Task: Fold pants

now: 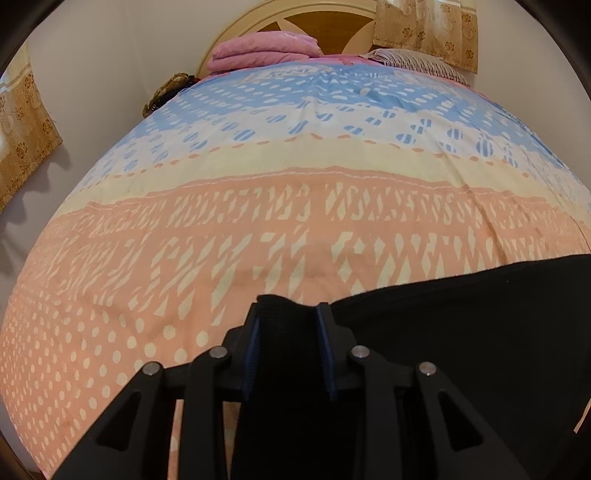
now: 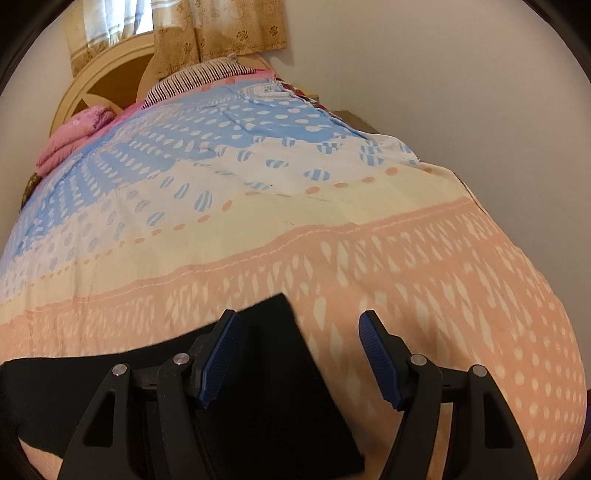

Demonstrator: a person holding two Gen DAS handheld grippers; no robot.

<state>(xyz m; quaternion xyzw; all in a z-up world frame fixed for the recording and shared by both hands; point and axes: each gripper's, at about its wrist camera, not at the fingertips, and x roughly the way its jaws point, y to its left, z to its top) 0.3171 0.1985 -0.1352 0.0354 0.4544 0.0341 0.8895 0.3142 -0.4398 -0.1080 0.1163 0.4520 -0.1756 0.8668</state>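
Note:
Black pants (image 1: 480, 332) lie flat on a patterned bedspread (image 1: 295, 221) at the near end of a bed. My left gripper (image 1: 290, 304) is shut on a bunched edge of the black fabric, which fills the gap between its blue pads. In the right wrist view the pants (image 2: 280, 387) end in a straight edge with a corner pointing away from me. My right gripper (image 2: 298, 315) stands open over that end. Its left finger is over the black cloth and its right finger over bare bedspread (image 2: 332, 184). Nothing is pinched between its pads.
A folded pink blanket (image 1: 262, 50) and a striped pillow (image 1: 417, 61) lie at the bed's far end, against a round wooden headboard (image 1: 332, 22). Floral curtains (image 1: 424, 29) hang behind. A plain wall (image 2: 443, 74) runs along the bed's right side.

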